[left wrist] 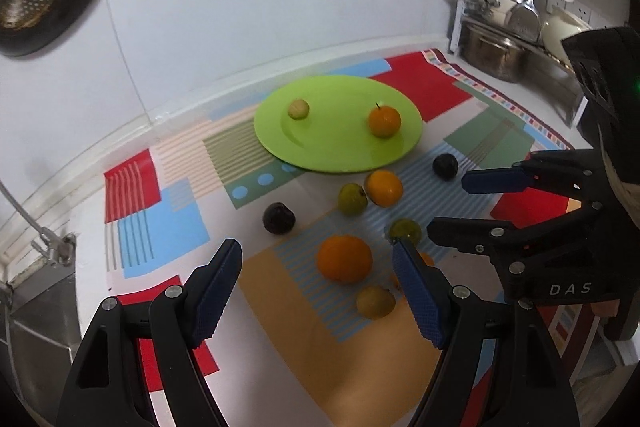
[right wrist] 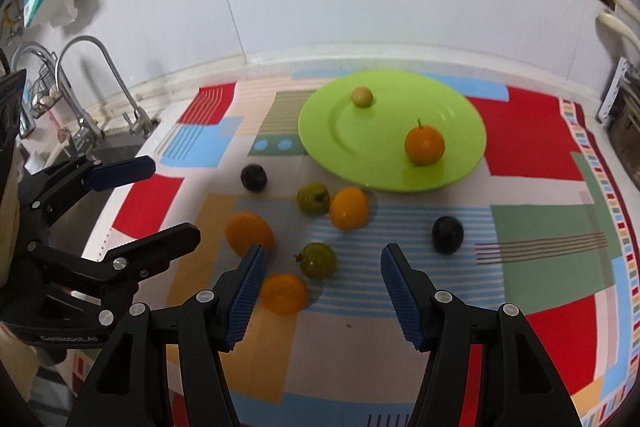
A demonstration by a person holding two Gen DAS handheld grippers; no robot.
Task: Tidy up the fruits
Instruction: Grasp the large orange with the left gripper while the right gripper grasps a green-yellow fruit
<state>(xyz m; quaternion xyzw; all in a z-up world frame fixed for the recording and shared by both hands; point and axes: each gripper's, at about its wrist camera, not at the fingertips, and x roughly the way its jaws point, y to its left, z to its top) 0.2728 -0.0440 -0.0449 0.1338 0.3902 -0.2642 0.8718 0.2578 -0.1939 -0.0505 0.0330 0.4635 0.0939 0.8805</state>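
Here, left gripper (left wrist: 318, 291) fingers apart, empty, right gripper (right wrist: 323, 293) likewise, green plate (left wrist: 320, 155) beyond.

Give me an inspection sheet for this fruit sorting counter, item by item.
Surface: patterned cloth over a white counter.
Job's things: green plate holding a stemmed orange and a small pale fruit; seven loose fruits on the cloth: three orange, two green, two dark plums.
Clutter: nothing seen.
Grippers: left gripper open above the loose fruit; right gripper open, empty.
Cables: nothing seen.
Surroundings: faucet and sink on the left, pots and utensils on the right, strainer on the wall.
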